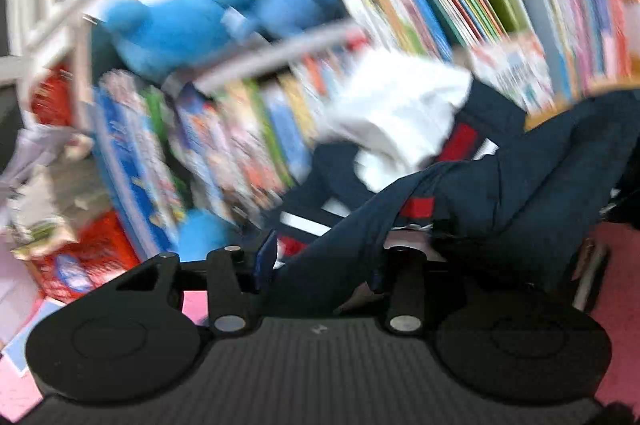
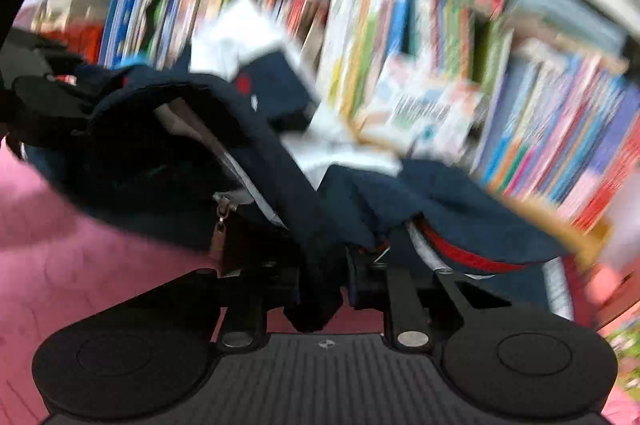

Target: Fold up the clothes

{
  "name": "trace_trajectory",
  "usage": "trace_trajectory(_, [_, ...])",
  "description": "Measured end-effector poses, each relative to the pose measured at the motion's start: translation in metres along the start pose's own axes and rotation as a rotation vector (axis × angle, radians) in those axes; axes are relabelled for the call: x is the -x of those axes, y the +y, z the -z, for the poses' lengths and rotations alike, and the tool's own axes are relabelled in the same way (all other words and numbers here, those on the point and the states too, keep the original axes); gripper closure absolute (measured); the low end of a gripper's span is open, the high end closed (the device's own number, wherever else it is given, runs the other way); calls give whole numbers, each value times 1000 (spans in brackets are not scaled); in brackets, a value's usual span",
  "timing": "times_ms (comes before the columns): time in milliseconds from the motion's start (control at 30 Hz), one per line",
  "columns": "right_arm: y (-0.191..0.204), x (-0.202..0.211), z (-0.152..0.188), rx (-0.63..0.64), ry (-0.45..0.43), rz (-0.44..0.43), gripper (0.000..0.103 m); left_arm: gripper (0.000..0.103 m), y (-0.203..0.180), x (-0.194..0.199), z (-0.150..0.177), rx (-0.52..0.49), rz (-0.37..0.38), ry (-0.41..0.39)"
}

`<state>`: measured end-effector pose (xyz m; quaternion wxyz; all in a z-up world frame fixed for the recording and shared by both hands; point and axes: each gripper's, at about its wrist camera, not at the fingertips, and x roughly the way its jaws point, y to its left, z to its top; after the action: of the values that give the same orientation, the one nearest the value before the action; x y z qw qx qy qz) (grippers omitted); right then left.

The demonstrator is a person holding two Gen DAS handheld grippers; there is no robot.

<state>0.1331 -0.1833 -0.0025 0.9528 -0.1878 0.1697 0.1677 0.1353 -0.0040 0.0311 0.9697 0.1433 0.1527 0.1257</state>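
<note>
The navy jacket [image 2: 280, 153] is held bunched above the pink floor [image 2: 60, 265], in front of the bookshelf [image 1: 460, 17]. Fabric is clenched in the jaws of both the left gripper [image 1: 324, 265] and the right gripper [image 2: 320, 289]. No finished fold is visible; the folding is judged barely begun.

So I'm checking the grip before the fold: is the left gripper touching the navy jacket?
Touching. In the left wrist view the navy jacket runs down between the jaws of the left gripper, which are pinched on the fabric.
</note>
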Motion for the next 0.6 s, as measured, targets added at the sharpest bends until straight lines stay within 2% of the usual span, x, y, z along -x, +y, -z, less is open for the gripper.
trace_trajectory(67, [2,23,-15,25,-77,69,81,60,11,18,-13,26,-49,-62])
trace_trajectory(133, [1,42,-30,37,-142,129,83,60,24,32,-28,66,-63,-90])
trace_trajectory(200, [-3,61,-47,37,-197,184,92,60,38,46,-43,106,-77,-117])
trace_trajectory(233, [-7,71,-55,33,-219,200,92,60,44,54,-50,124,-88,-138])
trace_trajectory(300, [-16,88,-67,10,-227,175,92,60,58,78,-59,143,-125,-204])
trace_trajectory(367, [-16,104,-70,25,-224,159,92,52,71,97,-66,142,-94,-226])
trace_trajectory(433, [-11,119,-68,59,-221,152,92,31,76,108,-61,93,-20,-213])
trace_trajectory(467, [-7,125,-65,71,-219,146,92,26,77,114,-55,64,20,-206])
trace_trajectory(600, [3,142,-53,76,-211,116,92,18,63,134,-12,-36,176,-161])
